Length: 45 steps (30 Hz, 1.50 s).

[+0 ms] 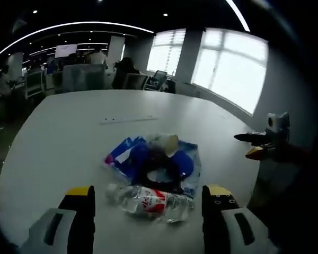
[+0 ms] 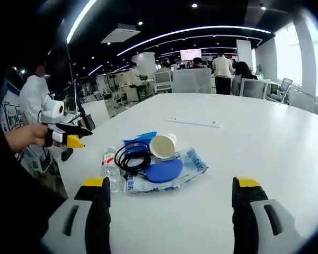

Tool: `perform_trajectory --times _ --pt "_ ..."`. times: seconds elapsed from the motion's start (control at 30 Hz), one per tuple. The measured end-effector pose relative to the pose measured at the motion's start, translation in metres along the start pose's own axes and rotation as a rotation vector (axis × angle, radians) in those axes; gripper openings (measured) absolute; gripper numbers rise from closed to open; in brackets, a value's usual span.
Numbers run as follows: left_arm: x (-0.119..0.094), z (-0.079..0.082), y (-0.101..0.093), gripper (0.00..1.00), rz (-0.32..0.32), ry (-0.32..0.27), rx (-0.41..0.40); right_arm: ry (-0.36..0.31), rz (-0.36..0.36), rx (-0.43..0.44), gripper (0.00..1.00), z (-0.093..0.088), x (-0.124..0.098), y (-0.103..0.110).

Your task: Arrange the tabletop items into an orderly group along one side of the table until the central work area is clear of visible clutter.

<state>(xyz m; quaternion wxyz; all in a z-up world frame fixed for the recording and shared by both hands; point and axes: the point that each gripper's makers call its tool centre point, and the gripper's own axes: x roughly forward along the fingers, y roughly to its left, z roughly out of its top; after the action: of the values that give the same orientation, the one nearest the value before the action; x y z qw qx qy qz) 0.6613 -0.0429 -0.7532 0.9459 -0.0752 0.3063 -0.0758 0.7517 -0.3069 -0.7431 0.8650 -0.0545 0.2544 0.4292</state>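
In the left gripper view, the left gripper (image 1: 148, 211) sits nearest, its yellow-tipped jaws spread wide and holding nothing. Just beyond them a clear plastic water bottle (image 1: 151, 201) with a red label lies on its side on the white bench (image 1: 69, 137). Touching it on the far side is a blue and white plastic bag (image 1: 188, 169), with a coil of black cable (image 1: 159, 172) resting on top and a paper cup (image 1: 168, 143) tipped over at the bag's far edge. Farther off a long thin white strip (image 1: 128, 119) lies flat, well apart from the pile. At the right edge the right gripper (image 1: 253, 145) hangs off the bench, jaws slightly parted.

In the right gripper view, the left gripper (image 2: 79, 135) is at the left, held by a hand (image 2: 26, 136) beside the bench edge; its jaws look slightly parted. Near the bottom, the right gripper (image 2: 170, 196) has its jaws spread and empty. Between the two lies the pile: bottle (image 2: 110, 169), cable (image 2: 132, 156), cup (image 2: 162, 146), a blue pouch (image 2: 164, 170) and the bag (image 2: 193, 161). The strip (image 2: 193, 122) lies beyond.
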Motion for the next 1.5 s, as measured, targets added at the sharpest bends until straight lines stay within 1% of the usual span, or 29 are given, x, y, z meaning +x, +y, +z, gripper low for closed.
perform_trajectory --times 0.07,0.13,0.23,0.33,0.5,0.57,0.6,0.7,0.77,0.9,0.93,1.0,1.03,1.07,1.1,1.13,1.2,1.33,1.37,1.43,1.47,1.5 --pt "0.003 0.000 0.003 0.79 0.020 0.003 -0.013 -0.003 -0.004 0.003 0.92 0.000 -0.001 -0.001" --pt "0.005 0.001 0.005 0.77 0.026 0.003 -0.024 -0.005 -0.007 0.009 0.91 -0.001 -0.001 -0.003" --pt "0.011 -0.002 0.006 0.72 0.030 0.026 -0.046 -0.004 -0.008 0.013 0.91 -0.002 -0.002 -0.003" --pt "0.017 -0.007 0.011 0.68 0.047 0.054 -0.074 -0.002 -0.010 0.015 0.90 -0.004 -0.002 -0.004" --pt "0.026 -0.011 0.030 0.58 0.110 0.062 -0.153 -0.003 -0.013 0.026 0.89 -0.007 -0.003 -0.006" --pt "0.028 -0.012 0.033 0.56 0.119 0.060 -0.176 -0.005 -0.013 0.030 0.89 -0.007 -0.004 -0.006" --pt "0.031 -0.015 0.037 0.54 0.129 0.064 -0.211 -0.005 -0.013 0.034 0.89 -0.007 -0.004 -0.005" --pt "0.036 -0.020 0.043 0.52 0.146 0.080 -0.246 -0.002 -0.011 0.036 0.89 -0.009 -0.003 -0.004" --pt "0.039 -0.022 0.045 0.51 0.159 0.082 -0.254 -0.001 -0.009 0.037 0.89 -0.010 -0.003 -0.004" --pt "0.045 -0.032 0.048 0.46 0.182 0.114 -0.320 -0.001 -0.009 0.037 0.88 -0.010 -0.003 -0.003" --pt "0.047 -0.036 0.051 0.44 0.200 0.135 -0.335 -0.002 -0.009 0.038 0.88 -0.011 -0.003 -0.003" --pt "0.051 -0.039 0.054 0.40 0.215 0.154 -0.343 0.000 -0.009 0.040 0.88 -0.012 -0.002 -0.003" --pt "0.053 -0.039 0.055 0.40 0.217 0.154 -0.356 0.002 -0.009 0.040 0.88 -0.013 -0.001 -0.003" --pt "0.055 -0.039 0.055 0.40 0.218 0.155 -0.376 0.003 -0.009 0.039 0.88 -0.014 -0.001 -0.003" --pt "0.058 -0.040 0.056 0.40 0.216 0.159 -0.411 0.004 -0.009 0.041 0.88 -0.015 -0.001 -0.003" --pt "0.060 -0.043 0.056 0.39 0.213 0.175 -0.436 0.005 -0.008 0.045 0.88 -0.016 -0.001 -0.003" --pt "0.063 -0.047 0.057 0.35 0.213 0.199 -0.467 0.006 -0.007 0.049 0.88 -0.018 -0.001 -0.003" --pt "0.067 -0.048 0.065 0.27 0.251 0.192 -0.527 0.013 -0.010 0.049 0.87 -0.022 0.000 -0.004" --pt "0.068 -0.050 0.068 0.26 0.258 0.203 -0.545 0.013 -0.010 0.050 0.87 -0.022 0.000 -0.005" --pt "0.071 -0.052 0.067 0.25 0.250 0.219 -0.585 0.014 -0.011 0.056 0.87 -0.024 0.000 -0.005" --pt "0.070 -0.053 0.070 0.24 0.276 0.219 -0.625 0.014 -0.011 0.059 0.87 -0.025 0.000 -0.005" --pt "0.070 -0.053 0.072 0.23 0.278 0.217 -0.615 0.015 -0.011 0.059 0.87 -0.025 0.000 -0.006"
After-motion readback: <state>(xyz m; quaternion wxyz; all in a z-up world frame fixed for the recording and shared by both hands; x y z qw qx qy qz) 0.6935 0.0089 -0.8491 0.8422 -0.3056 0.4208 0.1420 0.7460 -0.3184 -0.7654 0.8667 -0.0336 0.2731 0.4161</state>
